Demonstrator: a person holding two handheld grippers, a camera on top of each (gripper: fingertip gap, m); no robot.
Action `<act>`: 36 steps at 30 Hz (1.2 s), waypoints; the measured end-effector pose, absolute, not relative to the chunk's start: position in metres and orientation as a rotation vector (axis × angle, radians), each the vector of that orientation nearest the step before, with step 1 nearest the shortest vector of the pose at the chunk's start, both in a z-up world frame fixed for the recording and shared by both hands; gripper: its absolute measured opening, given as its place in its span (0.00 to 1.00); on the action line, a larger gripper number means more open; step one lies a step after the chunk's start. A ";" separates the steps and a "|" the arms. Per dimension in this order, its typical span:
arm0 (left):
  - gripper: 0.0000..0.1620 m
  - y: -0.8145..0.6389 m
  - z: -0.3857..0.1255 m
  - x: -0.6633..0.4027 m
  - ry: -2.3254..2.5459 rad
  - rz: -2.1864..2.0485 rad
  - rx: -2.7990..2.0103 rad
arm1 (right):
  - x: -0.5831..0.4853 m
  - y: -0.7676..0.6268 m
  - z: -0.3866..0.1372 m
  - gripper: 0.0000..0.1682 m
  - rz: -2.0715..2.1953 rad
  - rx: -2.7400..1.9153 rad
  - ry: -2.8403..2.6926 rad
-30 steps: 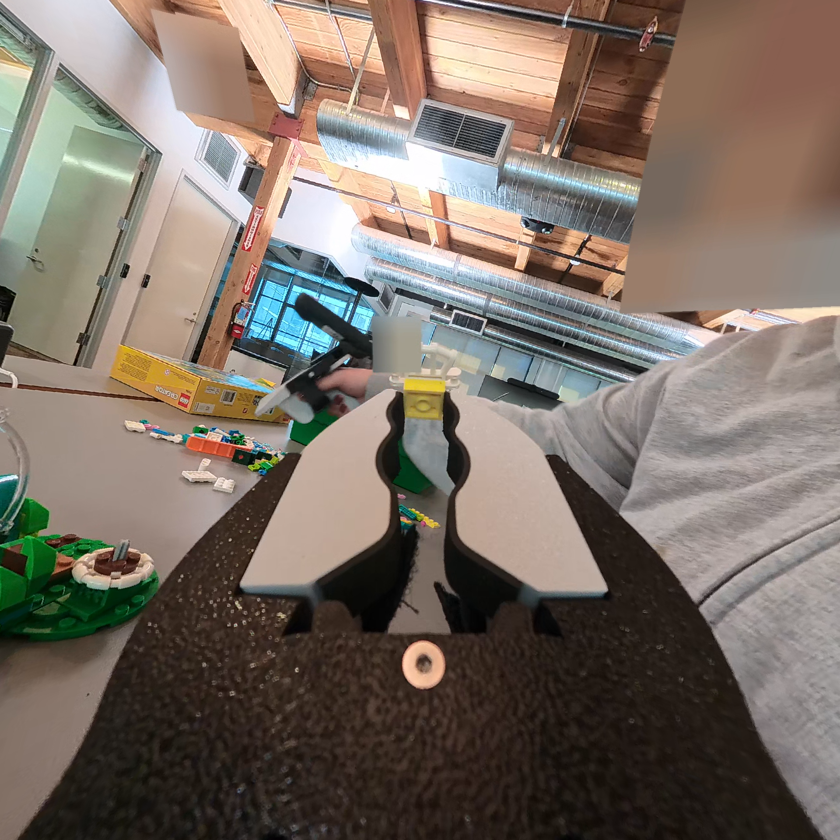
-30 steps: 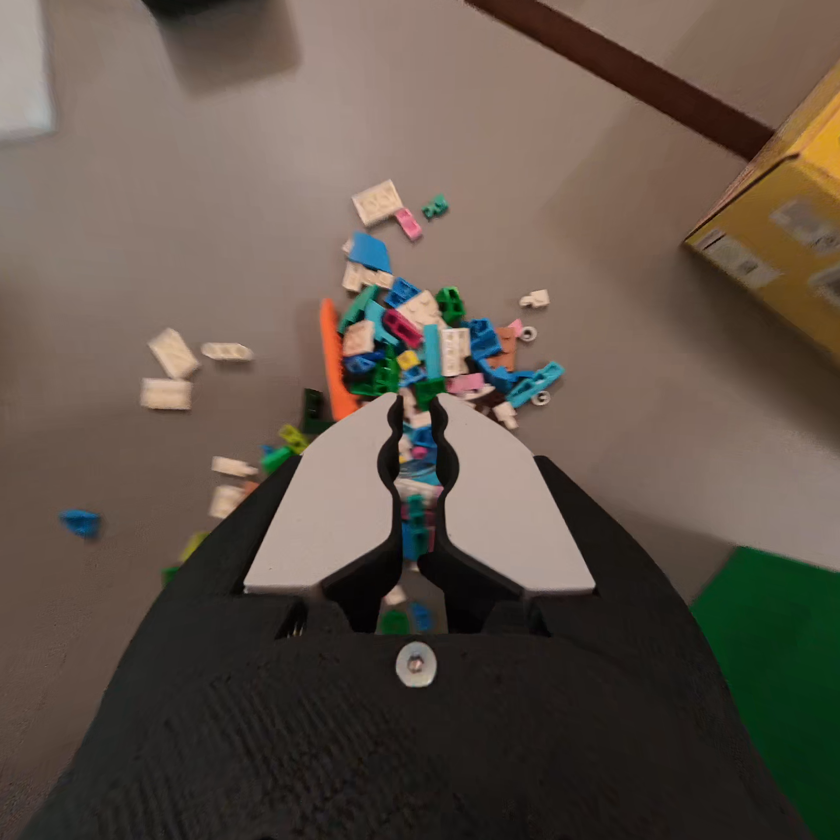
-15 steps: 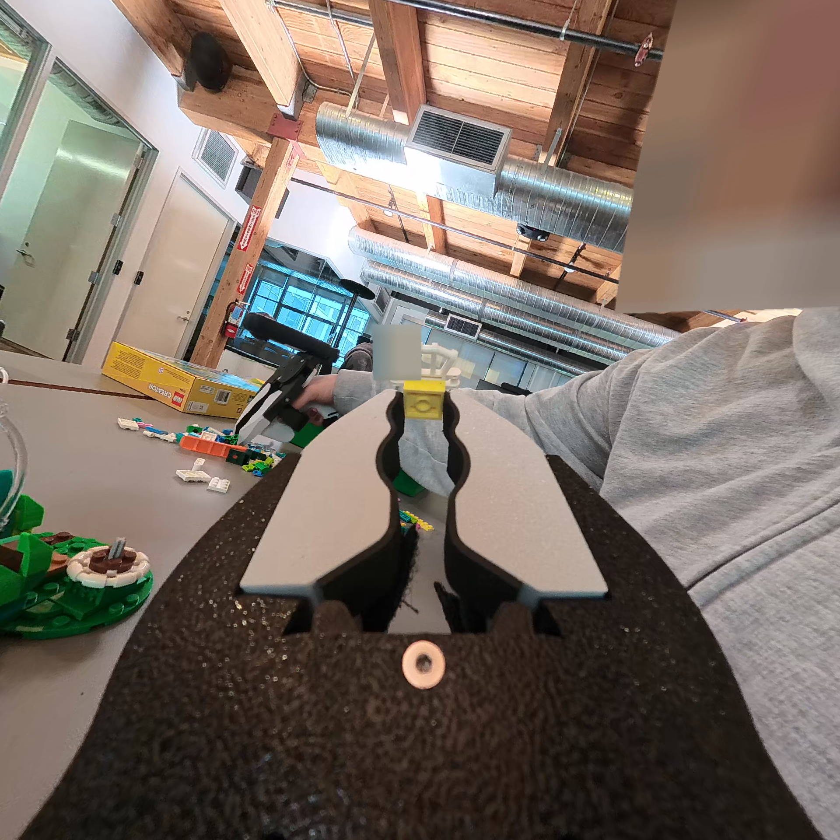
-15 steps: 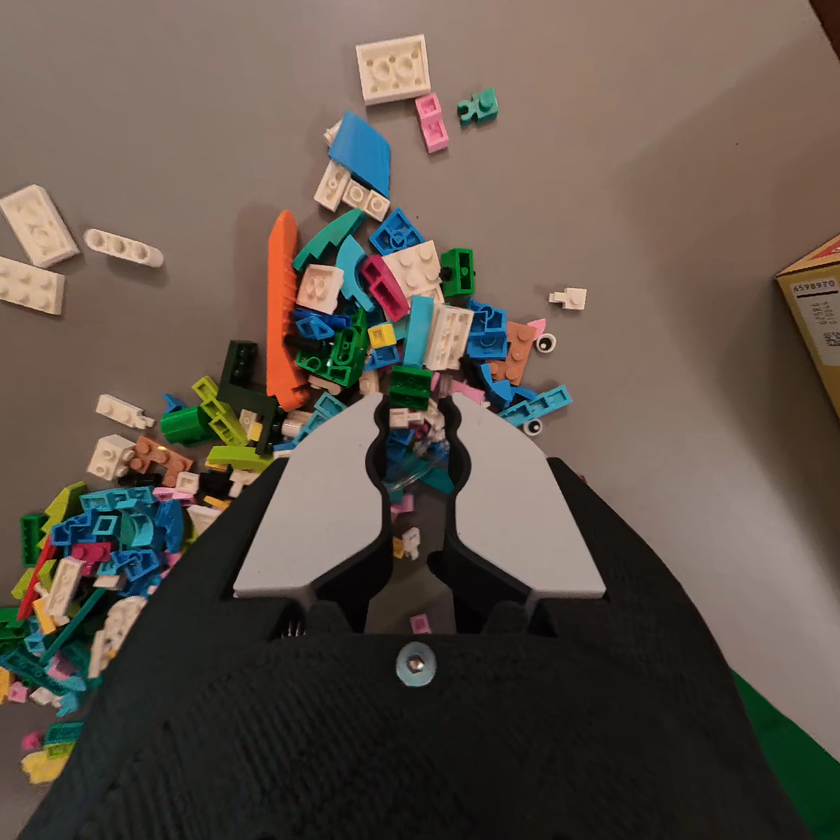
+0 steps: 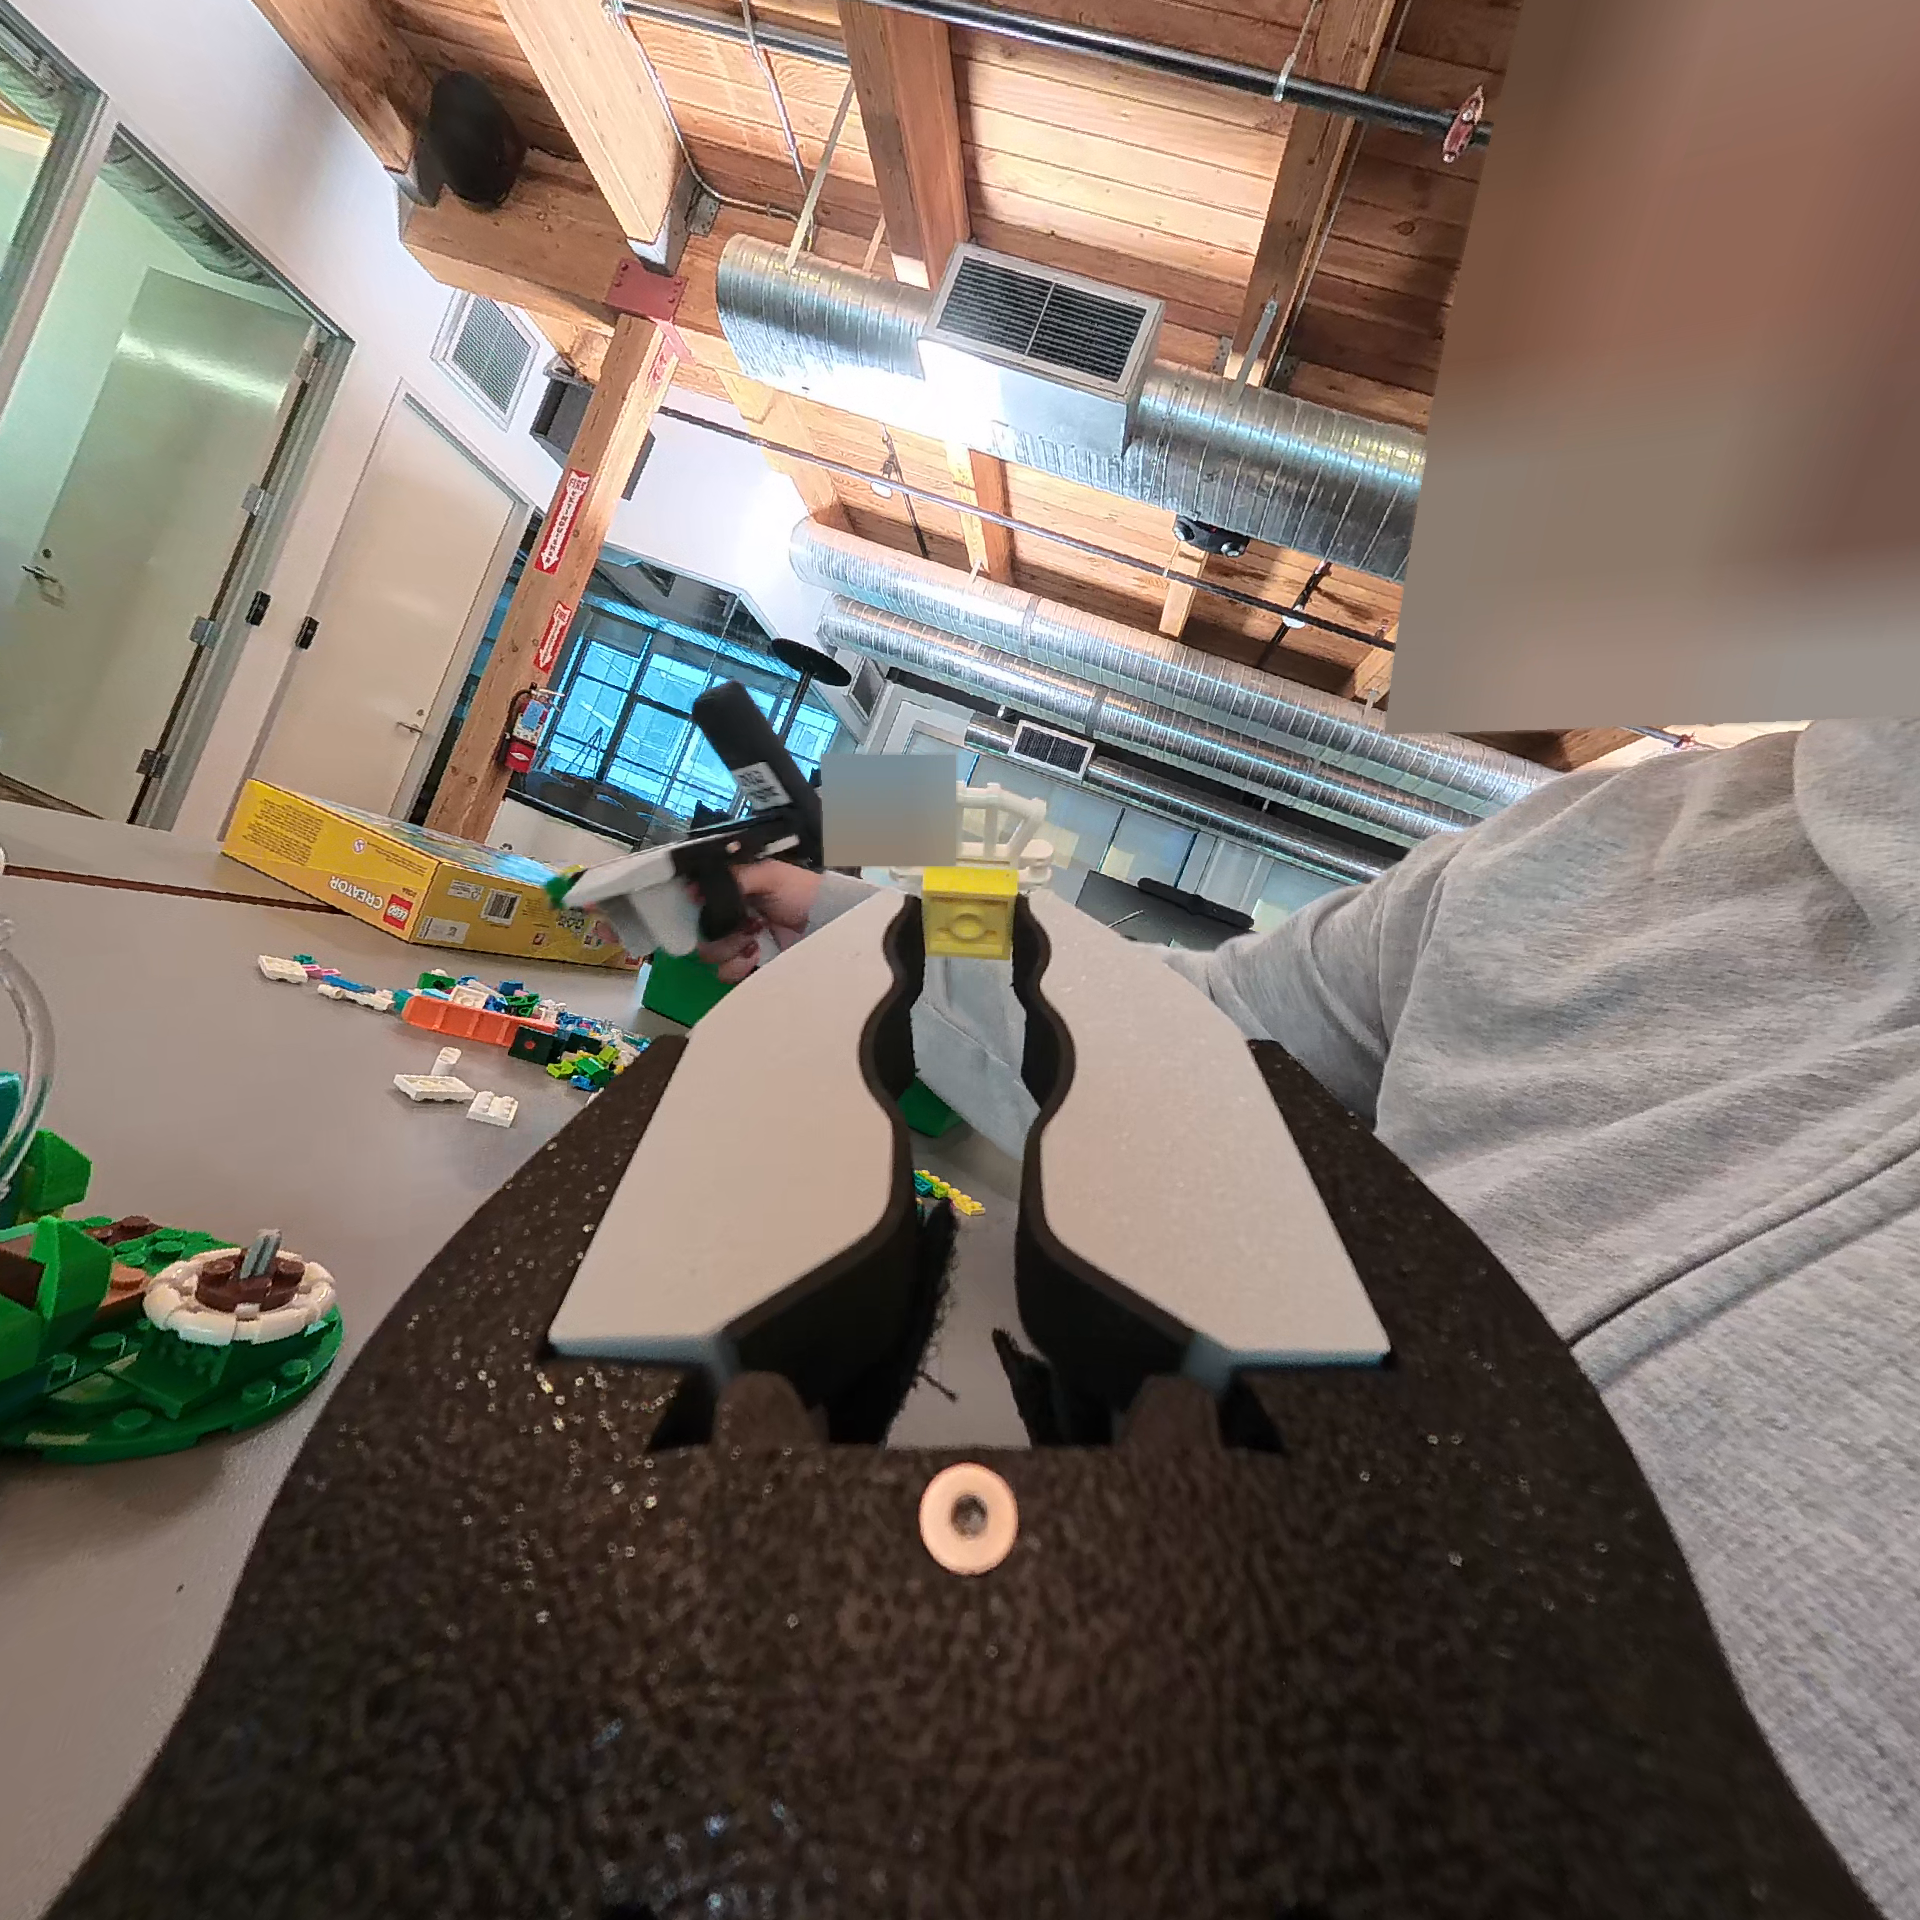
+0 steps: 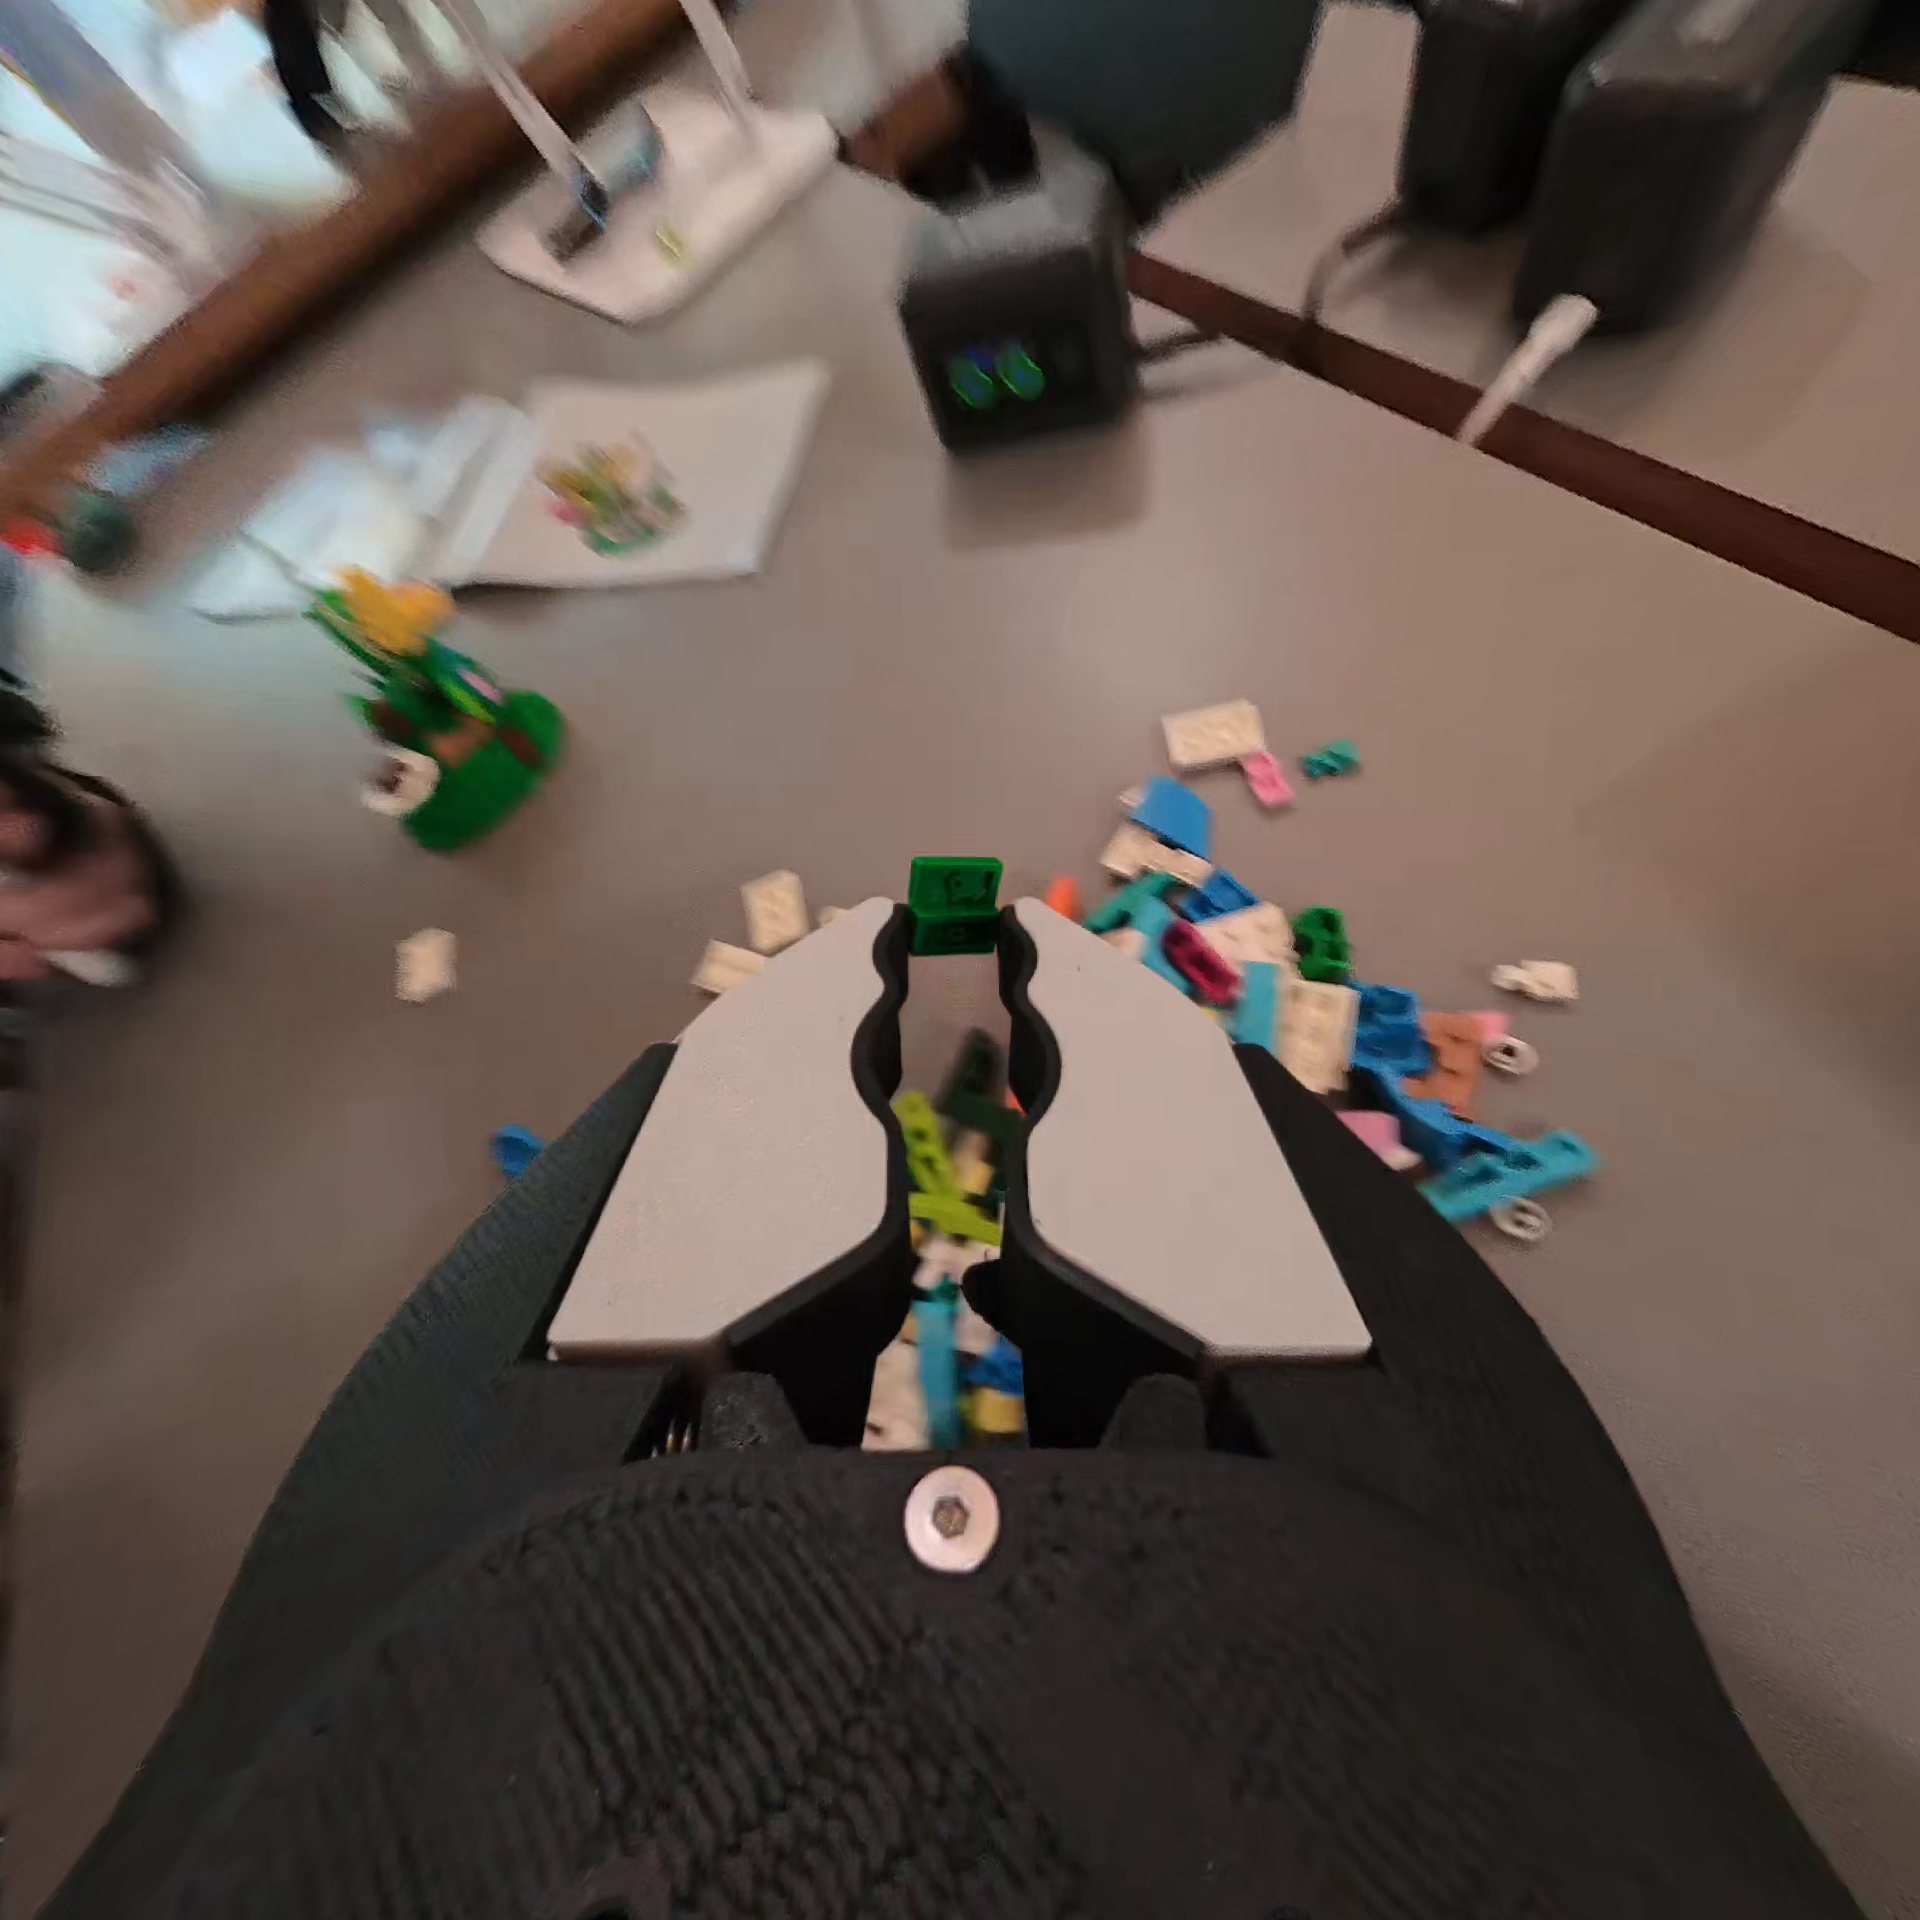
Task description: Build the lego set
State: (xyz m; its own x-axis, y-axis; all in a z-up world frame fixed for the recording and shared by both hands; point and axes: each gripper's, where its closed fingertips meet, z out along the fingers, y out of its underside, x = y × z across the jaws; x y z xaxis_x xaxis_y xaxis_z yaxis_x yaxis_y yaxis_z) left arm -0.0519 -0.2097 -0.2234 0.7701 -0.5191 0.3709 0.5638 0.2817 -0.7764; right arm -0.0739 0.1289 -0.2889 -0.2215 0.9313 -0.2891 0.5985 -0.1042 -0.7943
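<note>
**Right gripper lifts a green brick clear of the pile**

Half a second ago the right gripper (image 6: 954, 914) pointed straight down into the loose brick pile (image 6: 1320, 997) with its tips at a green piece; now it is tilted up and away from the surface (image 6: 1039, 665), and the green brick (image 6: 954, 902) sits pinched between its fingertips, above the pile. The right wrist view is blurred by motion. From the left wrist view the same gripper (image 5: 582, 885) has risen from the bricks to hang in the air in front of the yellow box (image 5: 405, 883), a speck of green at its tip.

The left gripper (image 5: 968, 914) has hardly shifted: it stays closed on a yellow brick (image 5: 968, 912) that carries a small white fence-like piece (image 5: 1000, 831) on top, held up beside the person's grey sleeve (image 5: 1558, 1039).

The yellow box lies closed on its side at the far edge of the surface; what it holds cannot be told. The round green build (image 5: 156, 1340) rests at the left, with a white-ringed brown disc (image 5: 241, 1288) on it. An open instruction booklet (image 6: 623, 488) lies beyond it in the right wrist view, near a dark device with green lights (image 6: 1013, 343).
</note>
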 end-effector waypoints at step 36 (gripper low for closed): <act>0.10 -0.209 -0.224 -0.050 -0.039 -0.727 -1.065 | 0.006 -0.007 -0.367 0.15 0.644 -1.338 -2.469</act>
